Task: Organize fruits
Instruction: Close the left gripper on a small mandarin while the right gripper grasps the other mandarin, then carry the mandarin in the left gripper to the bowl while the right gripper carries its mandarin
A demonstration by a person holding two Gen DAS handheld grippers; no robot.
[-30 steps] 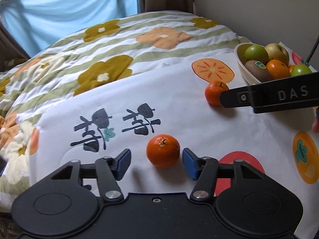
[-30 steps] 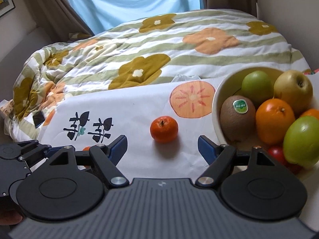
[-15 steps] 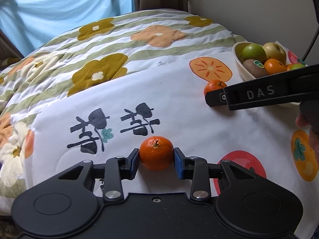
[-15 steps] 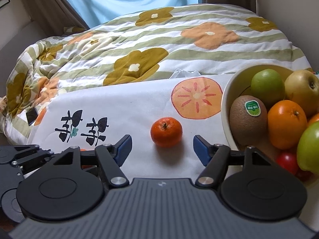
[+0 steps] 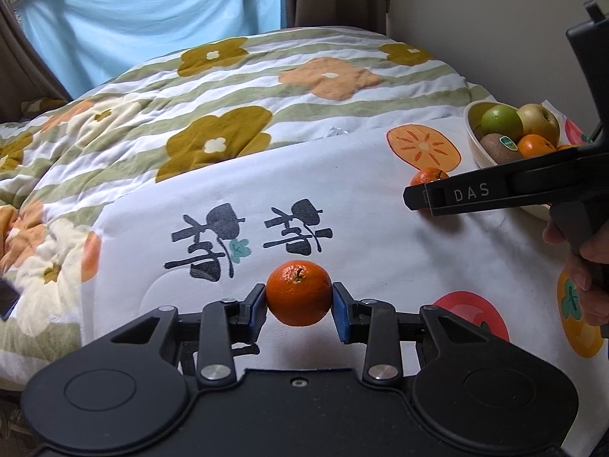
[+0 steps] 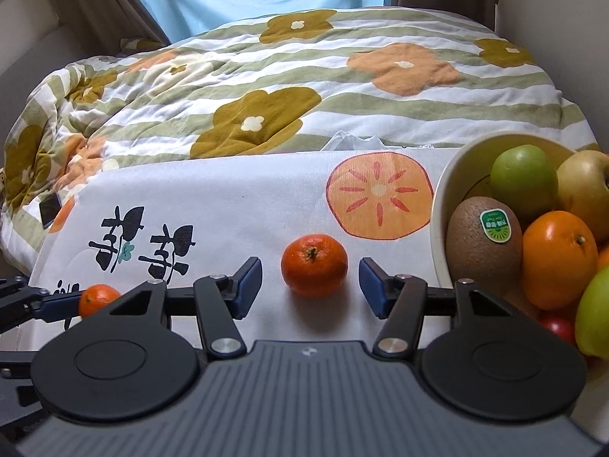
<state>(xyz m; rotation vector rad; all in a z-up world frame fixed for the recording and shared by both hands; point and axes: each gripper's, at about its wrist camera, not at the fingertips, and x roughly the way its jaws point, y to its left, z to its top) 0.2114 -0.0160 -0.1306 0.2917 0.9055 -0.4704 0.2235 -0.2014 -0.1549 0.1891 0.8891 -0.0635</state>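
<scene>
My left gripper (image 5: 298,306) is shut on a small orange mandarin (image 5: 298,292), just above the white printed cloth (image 5: 342,205); the same fruit (image 6: 98,298) shows at the left of the right wrist view. A second mandarin (image 6: 314,264) lies on the cloth between the blue pads of my right gripper (image 6: 310,285). Those jaws are closing, with a gap still on each side of the fruit. In the left wrist view this mandarin (image 5: 428,176) is half hidden behind the right gripper's black finger. A cream fruit bowl (image 6: 443,205) stands to its right.
The bowl (image 5: 474,141) holds a kiwi (image 6: 483,236), a green apple (image 6: 523,181), a yellow-brown apple, an orange and other fruit. A flowered striped quilt (image 6: 304,76) covers the bed behind the cloth. A dark phone (image 6: 50,208) lies at the left. A hand (image 5: 586,274) grips the right handle.
My left gripper closed onto the near mandarin and holds it slightly off the cloth. The right gripper's jaws narrowed around the second mandarin and moved a little closer to it.
</scene>
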